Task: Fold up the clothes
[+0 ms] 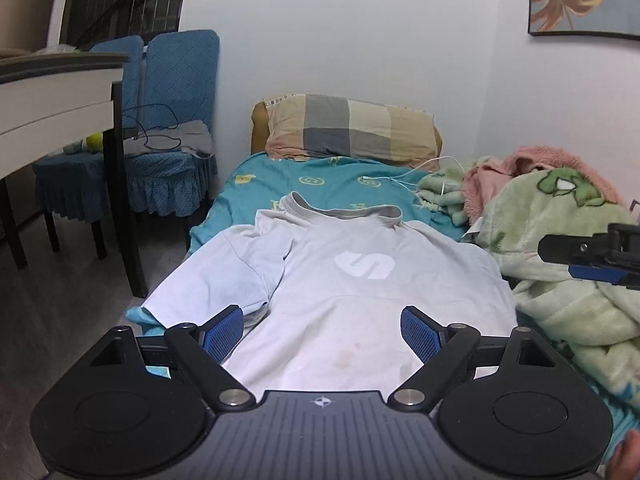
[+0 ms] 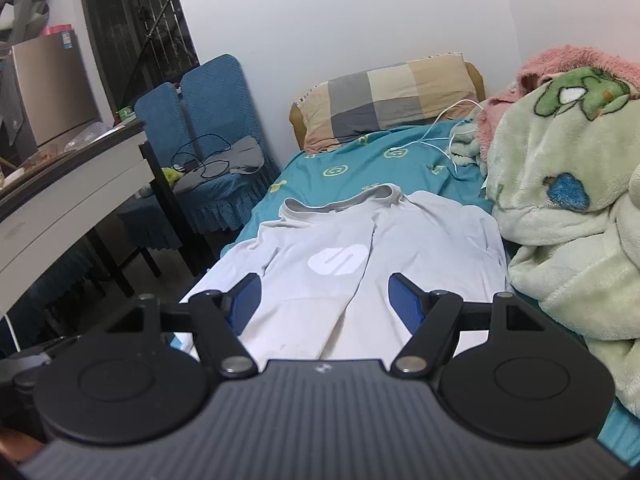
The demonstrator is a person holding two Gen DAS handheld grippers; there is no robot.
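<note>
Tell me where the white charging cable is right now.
In both wrist views the white cable trails across the teal bedsheet just below the checked pillow, toward the green blanket on the right.

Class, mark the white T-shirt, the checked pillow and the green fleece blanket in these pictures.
White T-shirt (image 1: 360, 304): left wrist view, on the chest below the logo.
Checked pillow (image 1: 348, 128): left wrist view, on its middle.
Green fleece blanket (image 2: 560, 216): right wrist view, on its bulging front.
</note>
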